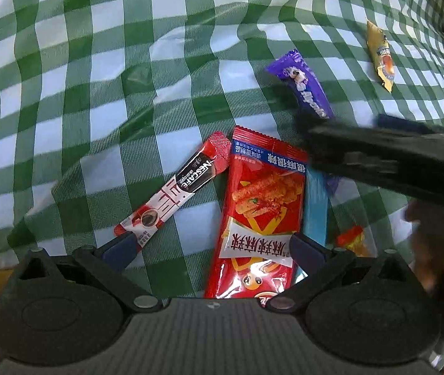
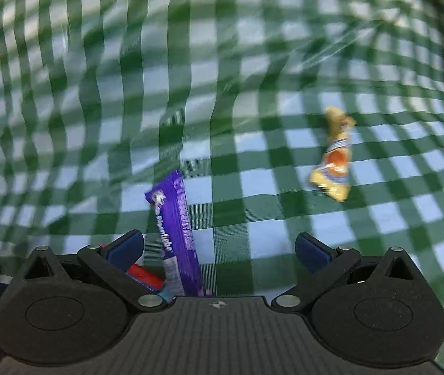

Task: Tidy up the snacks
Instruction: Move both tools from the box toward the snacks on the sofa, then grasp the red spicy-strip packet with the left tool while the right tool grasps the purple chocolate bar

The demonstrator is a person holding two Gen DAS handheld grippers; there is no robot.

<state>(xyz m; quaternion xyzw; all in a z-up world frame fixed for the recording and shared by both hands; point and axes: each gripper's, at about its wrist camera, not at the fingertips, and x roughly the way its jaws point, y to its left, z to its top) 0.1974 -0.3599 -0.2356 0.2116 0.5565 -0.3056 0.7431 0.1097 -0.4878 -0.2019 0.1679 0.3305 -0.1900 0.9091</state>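
the snacks are lying on a table covered with a green-and-white checked cloth [image 1: 97,62], and most of them are gathering into one loose cluster around the big red snack packet [image 1: 259,206], which i am taking as the landmark. the nescafe stick [image 1: 172,193] is lying just beside the red snack packet on one side, angled away from it. a light blue packet [image 1: 315,209] is tucked against the other side, partly under the red one. the purple bar [image 1: 306,87] is reaching out beyond the far corner of the red snack packet, and a small clear-wrapped sweet with red and yellow [image 1: 353,239] is sitting near the blue packet. this closeness is suggesting the items are being collected into one pile.

the yellow candy [image 2: 334,156] is lying well apart from the red snack packet, alone on the cloth, so it is probably the piece left to bring in.

the left gripper [image 1: 214,245] is hovering over the near end of the red snack packet with its jaws spread wide and nothing between them pinched; it seems to be guarding or steadying the pile.

the right gripper [image 2: 219,251] is also released, jaws wide apart, with the purple bar standing beside its left finger but not clamped. its view is smeared by motion, so whether that finger is touching the bar is hard to say. it is pointing roughly toward the yellow candy, likely its next target.
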